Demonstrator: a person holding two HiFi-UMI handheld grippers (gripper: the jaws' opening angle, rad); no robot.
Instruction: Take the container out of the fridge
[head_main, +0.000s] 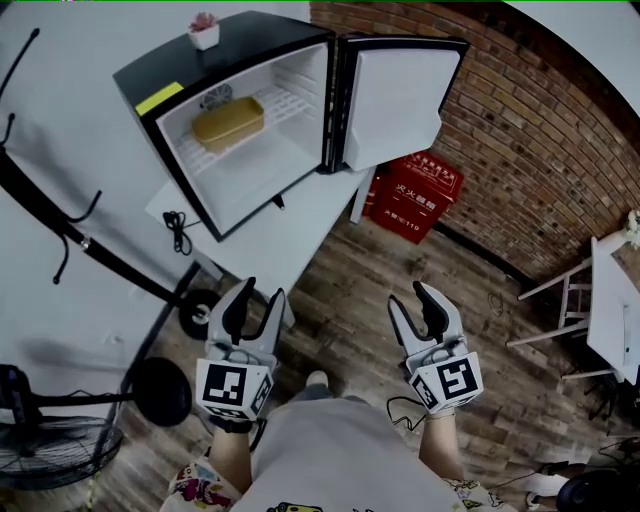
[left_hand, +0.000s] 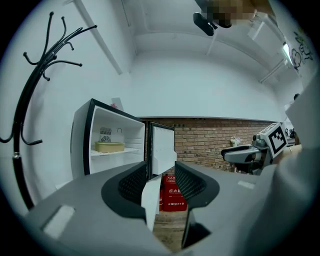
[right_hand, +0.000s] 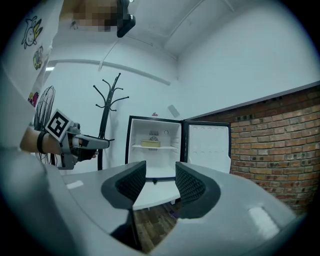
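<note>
Yellow flat container (head_main: 228, 123) sits on the white wire shelf (head_main: 290, 100) of the open black fridge (head_main: 240, 45), upper left in the head view. The left gripper (head_main: 262, 292) and right gripper (head_main: 408, 297) are both open and empty, well away from it. It looks best to go in level, squeeze its sides softly, then pull straight out.

red crate (head_main: 415, 195) near brick wall (head_main: 540, 120)
</note>
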